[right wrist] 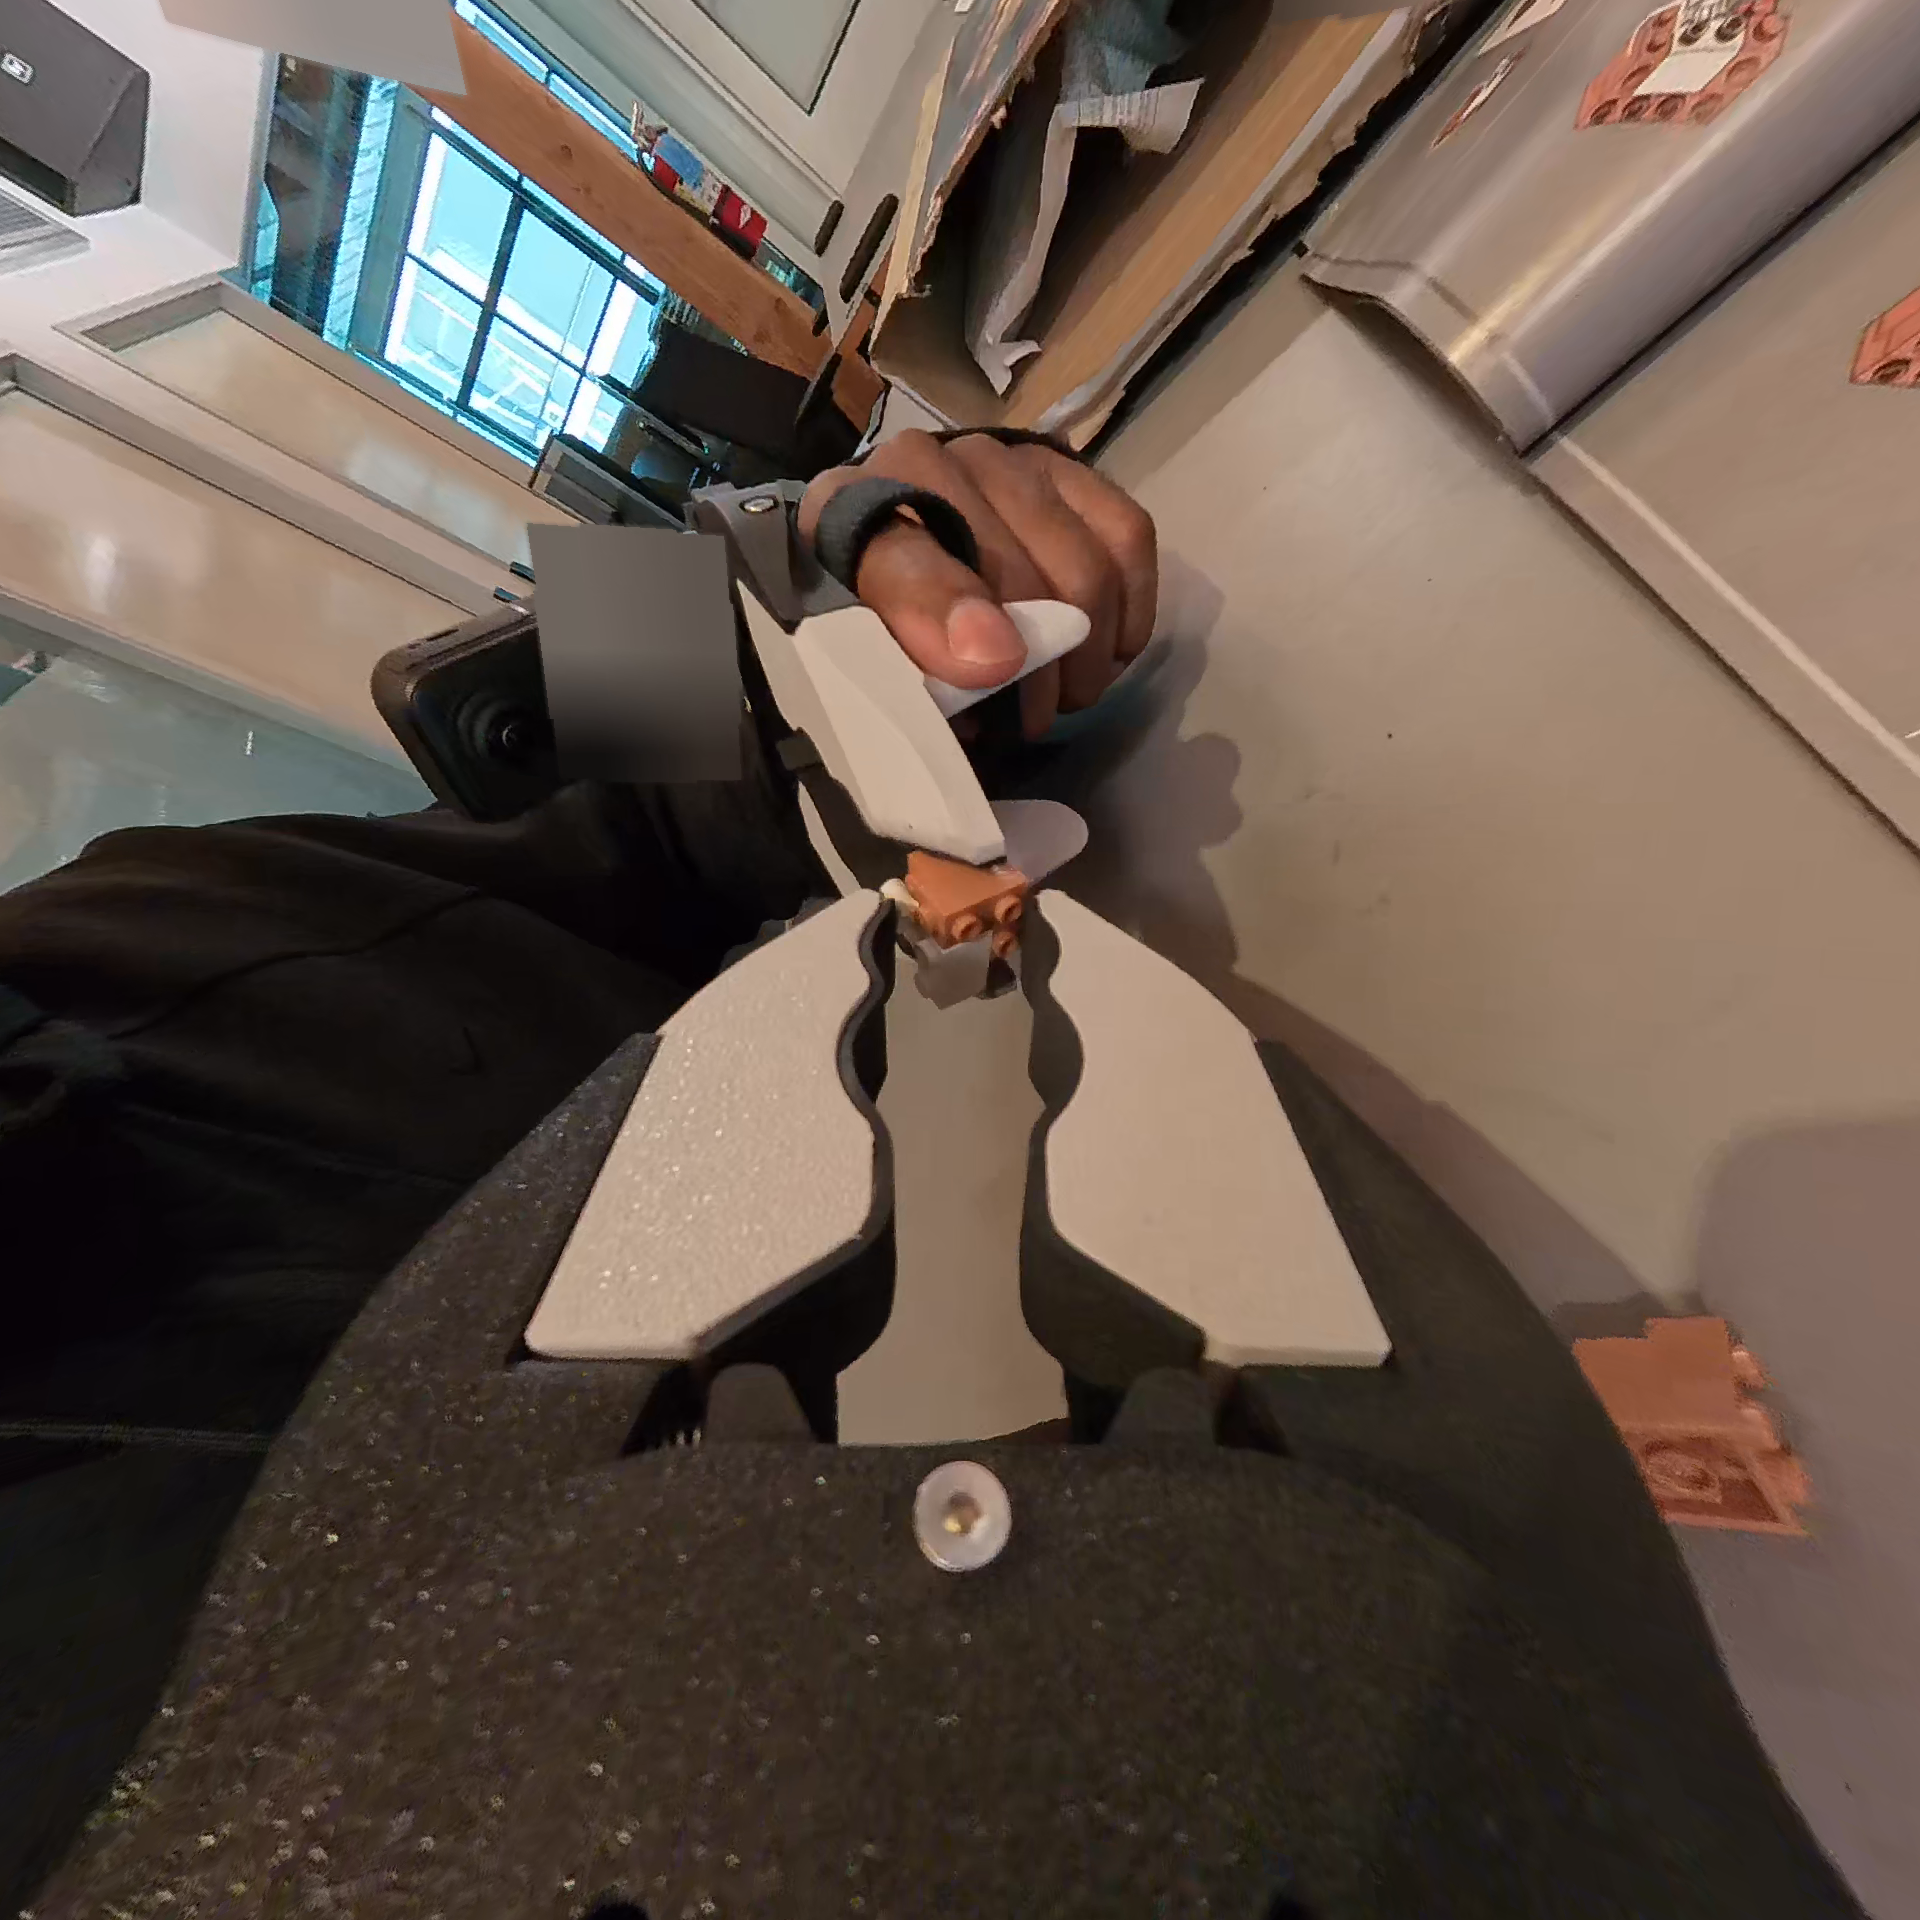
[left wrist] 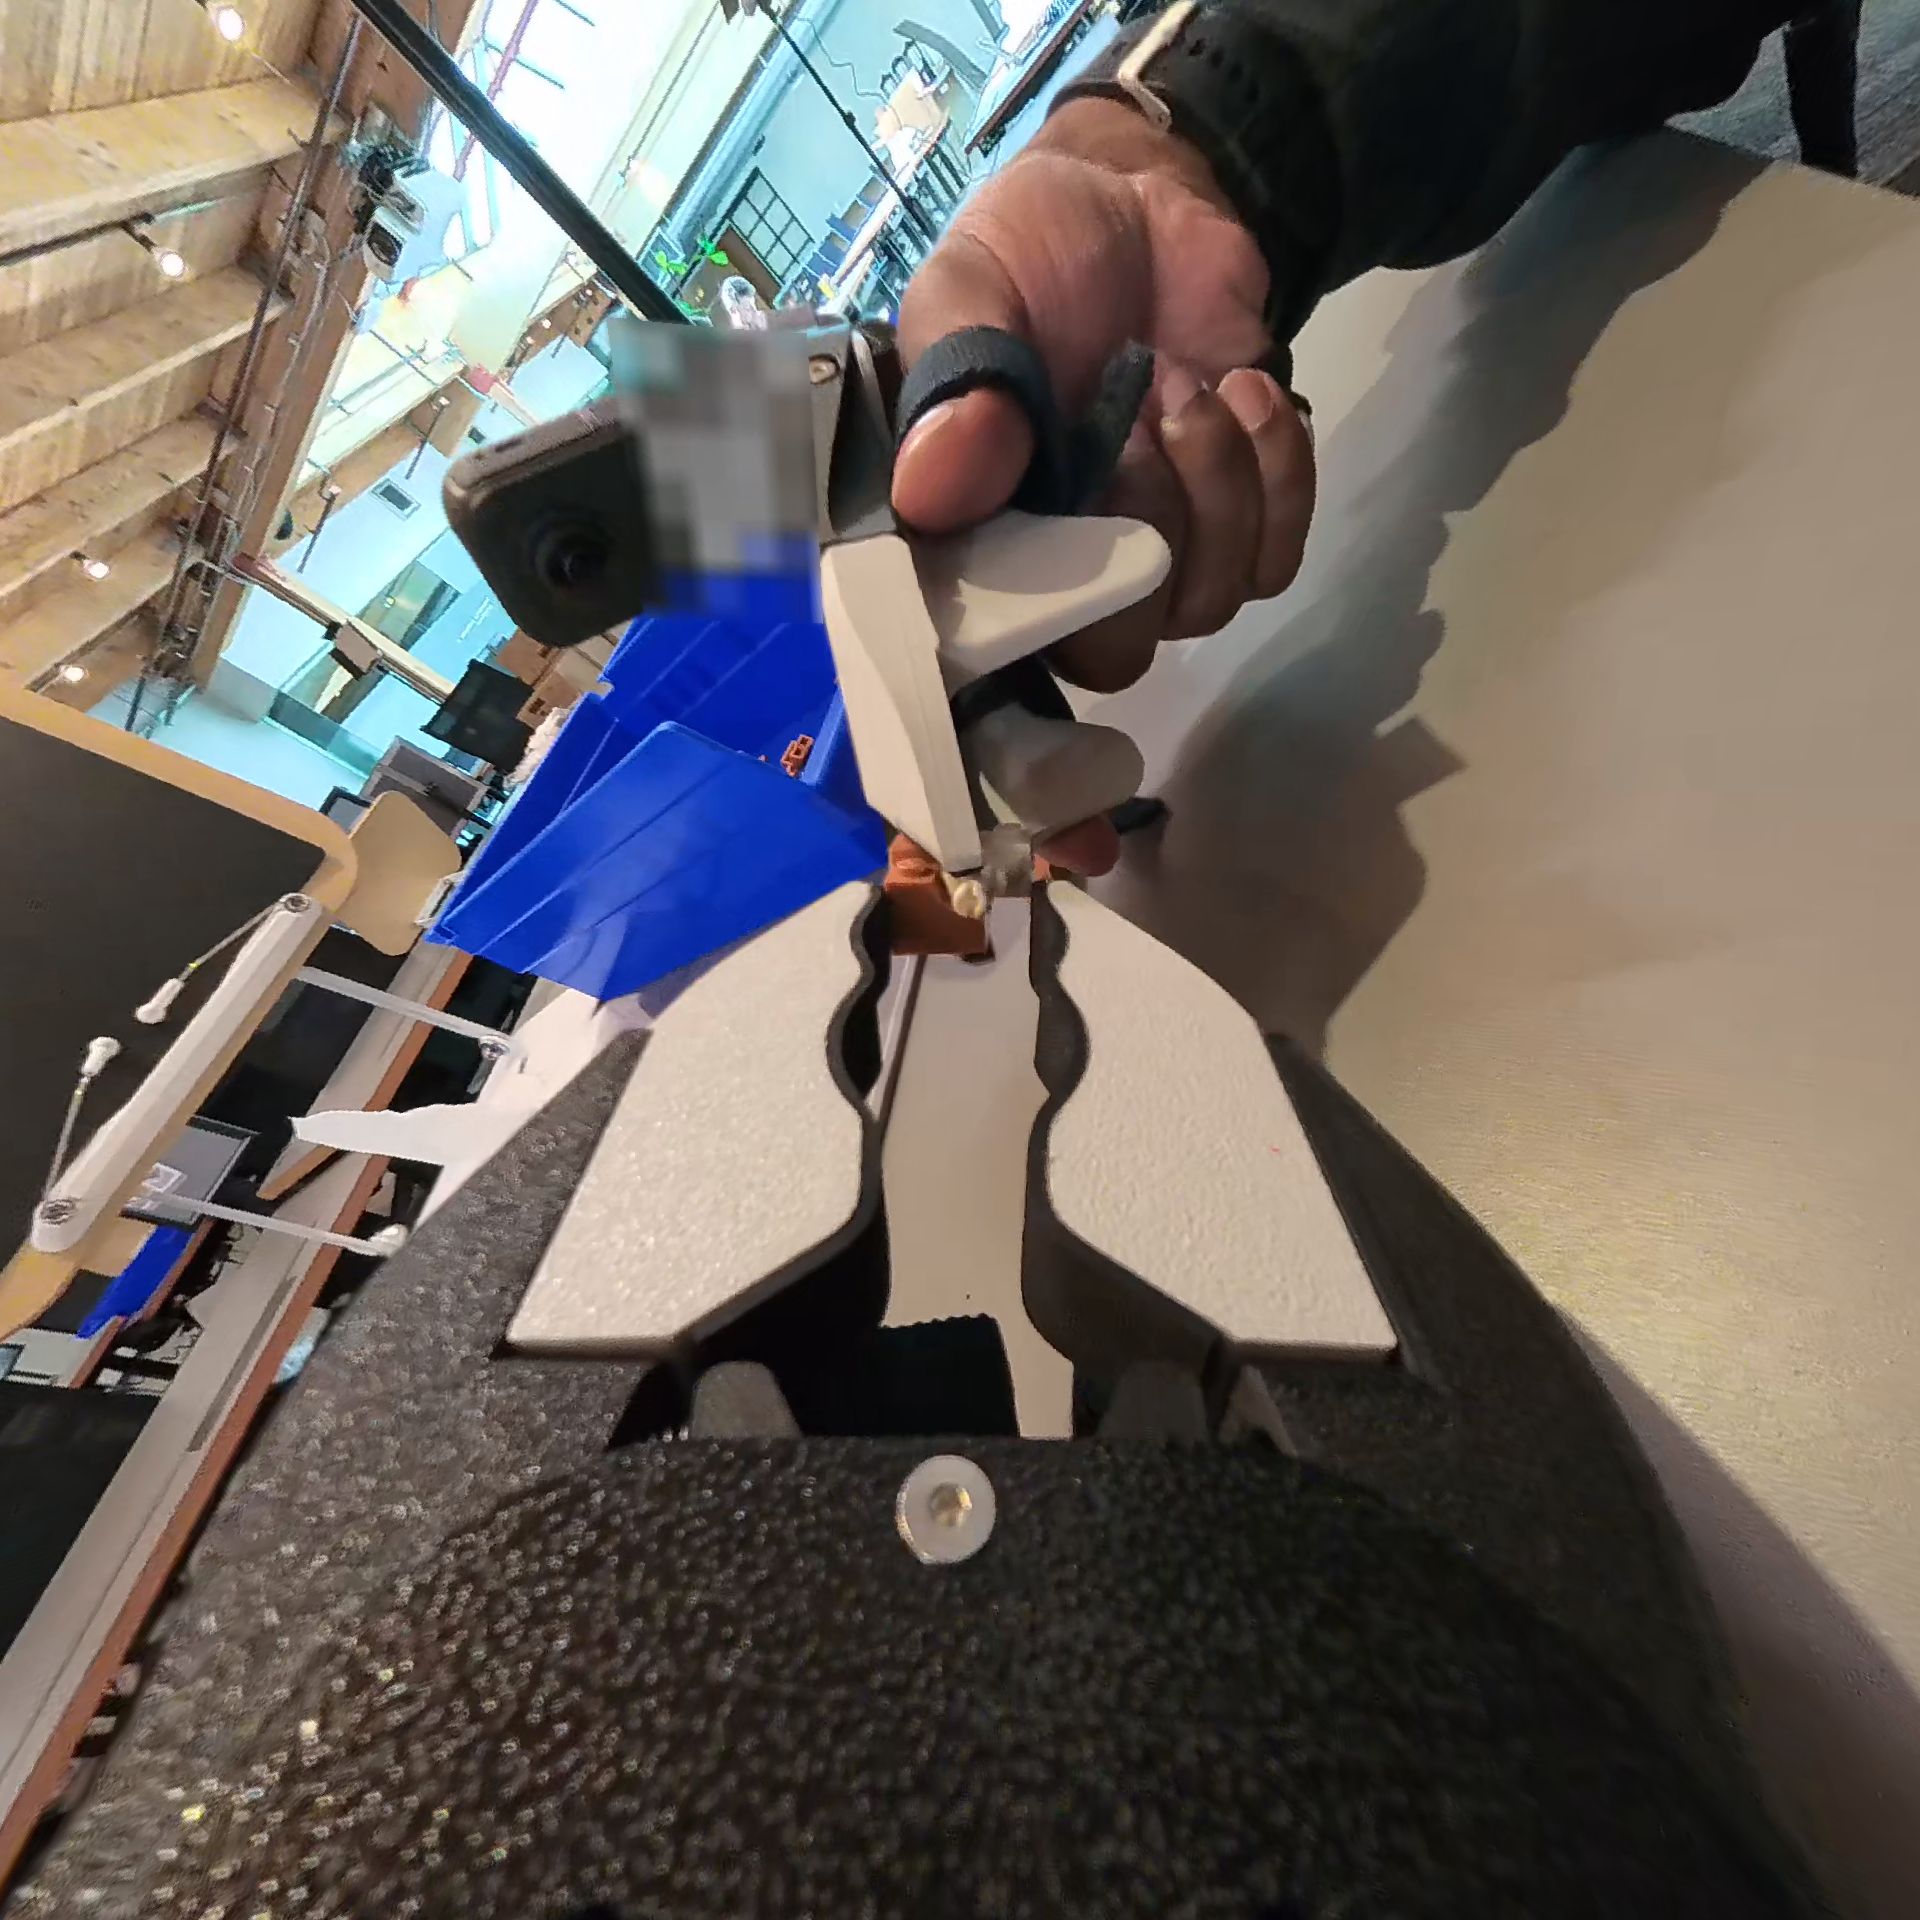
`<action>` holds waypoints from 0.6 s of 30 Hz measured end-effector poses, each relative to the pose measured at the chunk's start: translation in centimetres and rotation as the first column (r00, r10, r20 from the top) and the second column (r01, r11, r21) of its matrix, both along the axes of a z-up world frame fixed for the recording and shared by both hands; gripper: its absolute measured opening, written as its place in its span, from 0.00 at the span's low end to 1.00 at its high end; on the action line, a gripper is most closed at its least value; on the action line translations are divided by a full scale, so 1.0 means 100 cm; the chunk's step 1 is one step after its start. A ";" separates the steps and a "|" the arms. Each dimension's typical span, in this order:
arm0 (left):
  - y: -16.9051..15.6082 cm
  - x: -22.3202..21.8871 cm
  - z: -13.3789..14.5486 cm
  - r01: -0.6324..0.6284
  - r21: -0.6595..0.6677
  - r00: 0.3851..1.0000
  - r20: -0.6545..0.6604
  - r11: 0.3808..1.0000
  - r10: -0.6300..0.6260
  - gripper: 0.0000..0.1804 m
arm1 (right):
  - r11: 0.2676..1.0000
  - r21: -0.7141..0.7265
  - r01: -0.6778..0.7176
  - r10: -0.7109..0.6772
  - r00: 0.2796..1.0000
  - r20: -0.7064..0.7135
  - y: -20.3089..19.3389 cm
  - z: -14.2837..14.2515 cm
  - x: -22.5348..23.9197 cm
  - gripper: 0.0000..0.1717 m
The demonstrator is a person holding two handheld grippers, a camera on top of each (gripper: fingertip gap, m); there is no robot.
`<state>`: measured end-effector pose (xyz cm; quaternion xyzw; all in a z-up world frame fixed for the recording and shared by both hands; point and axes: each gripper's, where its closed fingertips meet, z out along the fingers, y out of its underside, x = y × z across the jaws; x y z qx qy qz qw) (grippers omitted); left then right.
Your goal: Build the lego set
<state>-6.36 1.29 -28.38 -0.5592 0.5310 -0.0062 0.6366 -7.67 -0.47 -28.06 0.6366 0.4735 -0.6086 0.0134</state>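
Note:
My two grippers meet tip to tip above the table. Between them is a small lego assembly: a brown studded brick with a grey piece under it and a cream pin at its side. My right gripper is shut on it, one pad on the pin side and one on the brick. In the left wrist view my left gripper is shut on the same brown brick. The right gripper's fingers come down onto it from above.
Blue bins stand behind the grippers, one with an orange piece in it. An open instruction booklet and a torn cardboard box lie on the table. A brown item lies at the right edge. The tips of both grippers are at nearly the same place.

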 end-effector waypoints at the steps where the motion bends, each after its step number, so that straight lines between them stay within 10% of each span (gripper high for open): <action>1: 0.001 0.000 -0.002 -0.003 -0.016 1.000 0.005 1.000 0.003 0.14 | 1.000 0.007 0.004 -0.004 1.000 -0.006 0.002 0.000 0.000 0.15; 6: 0.013 -0.011 -0.006 -0.075 -0.136 0.993 0.080 0.988 0.087 0.14 | 0.957 0.288 0.044 -0.034 0.999 -0.040 0.026 -0.006 0.011 0.23; 10: 0.021 -0.020 -0.010 -0.128 -0.248 0.981 0.109 0.960 0.159 0.14 | 0.708 0.696 0.118 -0.222 0.973 0.061 0.083 -0.039 0.042 0.23; 18: 0.023 -0.021 -0.023 -0.161 -0.431 0.968 0.107 0.888 0.228 0.14 | 0.670 0.738 0.087 -0.299 0.940 0.161 0.089 -0.063 0.061 0.20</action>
